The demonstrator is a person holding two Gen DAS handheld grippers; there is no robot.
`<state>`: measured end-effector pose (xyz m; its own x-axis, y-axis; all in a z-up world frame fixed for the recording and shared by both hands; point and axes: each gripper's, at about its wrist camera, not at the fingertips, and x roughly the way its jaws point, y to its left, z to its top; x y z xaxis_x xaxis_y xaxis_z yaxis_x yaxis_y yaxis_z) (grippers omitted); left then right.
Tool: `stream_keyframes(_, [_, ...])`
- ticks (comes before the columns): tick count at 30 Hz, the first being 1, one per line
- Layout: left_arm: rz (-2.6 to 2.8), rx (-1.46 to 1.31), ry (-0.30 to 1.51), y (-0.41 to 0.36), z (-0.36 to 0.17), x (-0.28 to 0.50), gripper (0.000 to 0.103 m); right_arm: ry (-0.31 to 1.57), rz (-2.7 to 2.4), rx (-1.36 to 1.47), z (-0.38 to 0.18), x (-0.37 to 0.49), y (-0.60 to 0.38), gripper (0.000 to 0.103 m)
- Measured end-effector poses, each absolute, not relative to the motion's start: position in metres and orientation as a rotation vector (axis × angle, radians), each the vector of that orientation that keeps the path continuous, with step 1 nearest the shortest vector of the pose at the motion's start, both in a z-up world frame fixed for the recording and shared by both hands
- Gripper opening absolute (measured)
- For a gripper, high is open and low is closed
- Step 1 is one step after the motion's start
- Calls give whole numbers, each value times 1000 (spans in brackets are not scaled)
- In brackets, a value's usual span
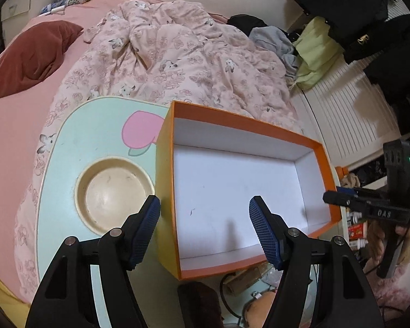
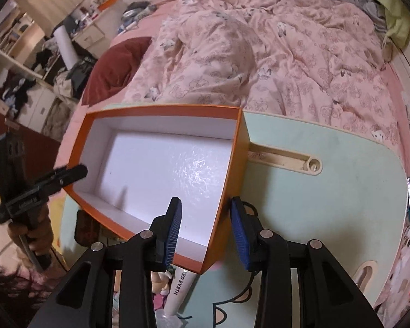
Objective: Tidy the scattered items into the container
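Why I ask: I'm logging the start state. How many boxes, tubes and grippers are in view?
orange box: 1
white tube: 1
grippers: 2, the left gripper and the right gripper
Total: 4

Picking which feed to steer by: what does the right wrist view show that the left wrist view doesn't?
Only the right wrist view: a white tube lying by the box's near corner, the tray's long slot, and the right gripper open astride the box wall. Only the left: the tray's round cup recess and the left gripper open over the box's near edge. Both: the empty orange box on the green tray and the pink quilt.
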<state>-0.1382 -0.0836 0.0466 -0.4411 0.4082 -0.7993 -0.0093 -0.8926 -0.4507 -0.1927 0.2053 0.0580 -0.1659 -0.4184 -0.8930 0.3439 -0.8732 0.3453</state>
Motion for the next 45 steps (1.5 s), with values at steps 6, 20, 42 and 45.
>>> stream_keyframes(6, [2631, -1417, -488, -96, 61, -111, 67, -139, -2299, 1435, 78, -162, 216, 36])
stream_keyframes(20, [2811, -1202, -254, -60, 75, 43, 69, -2, -2430, 1081, 74, 11, 201, 41])
stream_keyframes(42, [2857, -1305, -31, -13, 3, 68, 91, 211, -2580, 1100, -4, 67, 192, 56])
stream_keyframes(45, [2879, -1283, -40, -14, 0, 70, 103, 206, -2590, 1096, -5, 66, 194, 60])
